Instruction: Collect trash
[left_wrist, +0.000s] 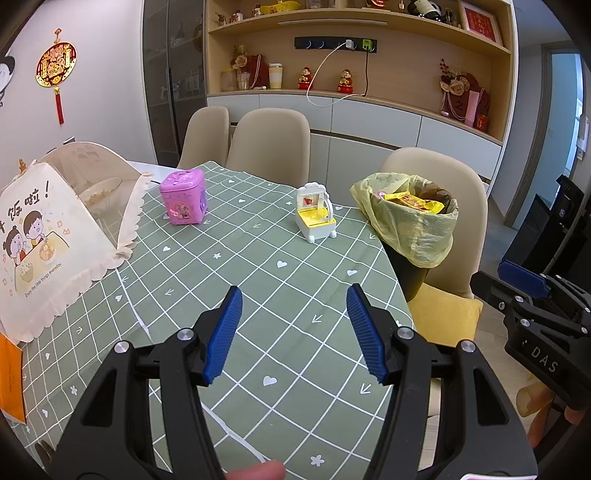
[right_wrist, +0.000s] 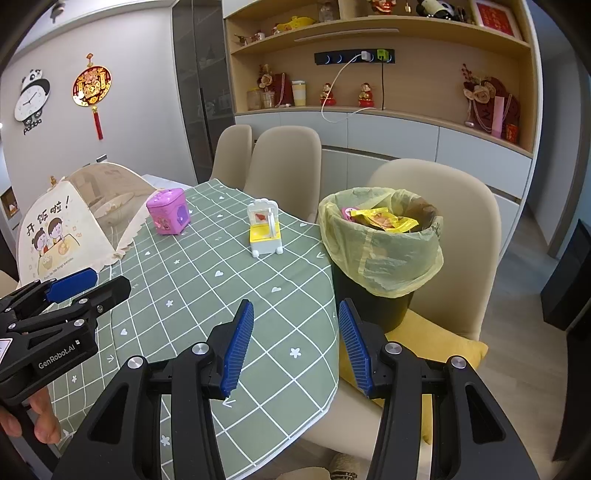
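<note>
Covering most of both views, the table (left_wrist: 280, 295) wears a green grid cloth dotted with white hearts and flowers. On its left side stands a cream mesh food cover (left_wrist: 48, 236) printed with cartoon children. At the table's right edge, on a beige chair (right_wrist: 461, 229) with a yellow cushion (right_wrist: 436, 343), sits the black trash bin (right_wrist: 373, 295), lined with a pale yellow bag (right_wrist: 380, 254) folded over its rim; yellow snack wrappers (right_wrist: 388, 219) and a pink scrap lie inside near the top. A pink toy box (left_wrist: 183, 201) and a white-and-yellow toy (left_wrist: 316, 216) stand apart on the cloth.

The left gripper (left_wrist: 293, 332) hovers over bare cloth, its blue pads spread wide with nothing between them. The right gripper (right_wrist: 295, 345) hangs at the table's corner just before the bin, likewise released and empty.

Only the right wrist view shows the panda clock (right_wrist: 31, 98) on the wall and the bin's dark body in full; the left wrist view alone catches an orange packet (left_wrist: 11, 380) at the table's left edge.
</note>
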